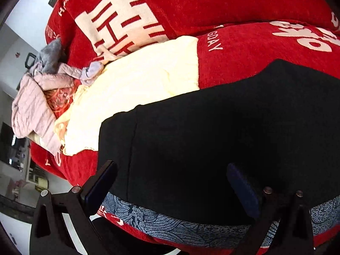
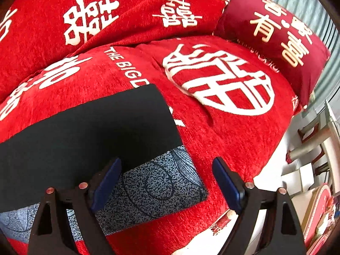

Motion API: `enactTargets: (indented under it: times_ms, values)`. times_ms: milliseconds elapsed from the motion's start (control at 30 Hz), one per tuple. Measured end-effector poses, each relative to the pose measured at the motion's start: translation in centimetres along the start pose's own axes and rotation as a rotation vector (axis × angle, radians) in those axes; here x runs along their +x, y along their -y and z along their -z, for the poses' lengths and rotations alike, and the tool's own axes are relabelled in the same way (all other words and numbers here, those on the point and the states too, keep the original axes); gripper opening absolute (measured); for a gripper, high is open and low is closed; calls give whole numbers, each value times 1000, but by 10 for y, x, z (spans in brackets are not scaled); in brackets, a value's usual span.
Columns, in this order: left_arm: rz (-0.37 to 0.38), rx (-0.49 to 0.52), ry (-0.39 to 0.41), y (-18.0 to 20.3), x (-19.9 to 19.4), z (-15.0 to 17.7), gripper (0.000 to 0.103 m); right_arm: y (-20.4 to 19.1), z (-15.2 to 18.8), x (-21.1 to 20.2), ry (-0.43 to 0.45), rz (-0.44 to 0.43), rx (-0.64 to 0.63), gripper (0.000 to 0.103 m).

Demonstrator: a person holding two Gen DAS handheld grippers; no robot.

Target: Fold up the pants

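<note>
The black pants (image 1: 212,138) lie flat and folded on a red sofa cover (image 1: 244,63); they also show in the right wrist view (image 2: 85,131), with their right edge near the middle. My left gripper (image 1: 172,182) is open and empty, just above the pants' near edge. My right gripper (image 2: 166,182) is open and empty, above the pants' near right corner and a blue-grey patterned cloth (image 2: 153,187) under them.
A cream cloth (image 1: 138,89) and a heap of pink and grey clothes (image 1: 38,97) lie left of the pants. A dark red cushion (image 2: 276,36) sits at the sofa's far right. Furniture and boxes (image 2: 308,170) stand beyond the right edge.
</note>
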State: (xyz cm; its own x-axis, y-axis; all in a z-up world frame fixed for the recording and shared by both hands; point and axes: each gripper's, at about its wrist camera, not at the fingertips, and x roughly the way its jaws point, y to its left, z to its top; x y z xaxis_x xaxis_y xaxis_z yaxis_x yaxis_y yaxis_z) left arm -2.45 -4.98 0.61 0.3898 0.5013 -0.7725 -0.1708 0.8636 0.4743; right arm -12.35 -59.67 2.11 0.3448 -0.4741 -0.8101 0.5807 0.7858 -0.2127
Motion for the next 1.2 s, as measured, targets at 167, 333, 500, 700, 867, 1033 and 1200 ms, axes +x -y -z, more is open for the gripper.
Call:
enactTargets:
  times_ms: [167, 333, 500, 700, 867, 1033, 1200]
  values:
    - [-18, -79, -32, -34, 11, 3, 103, -4, 0, -6, 35, 30, -20, 89]
    - [-82, -201, -124, -83, 42, 14, 103, -41, 2, -35, 107, -45, -100, 89]
    - [-75, -262, -172, -109, 64, 37, 103, -93, 17, -45, 96, -152, -188, 90]
    - [-40, -293, -163, -119, 60, 49, 103, -108, 37, -40, 72, -124, -240, 90]
    - [-26, -215, -88, -75, 27, 60, 103, -132, 54, -76, 149, -151, -308, 90]
    - [-129, -148, -2, -45, 11, 61, 103, -186, 86, -96, 153, -257, -433, 90]
    - [-119, -175, -43, -64, 28, 69, 103, -189, 94, -86, 135, -252, -463, 92]
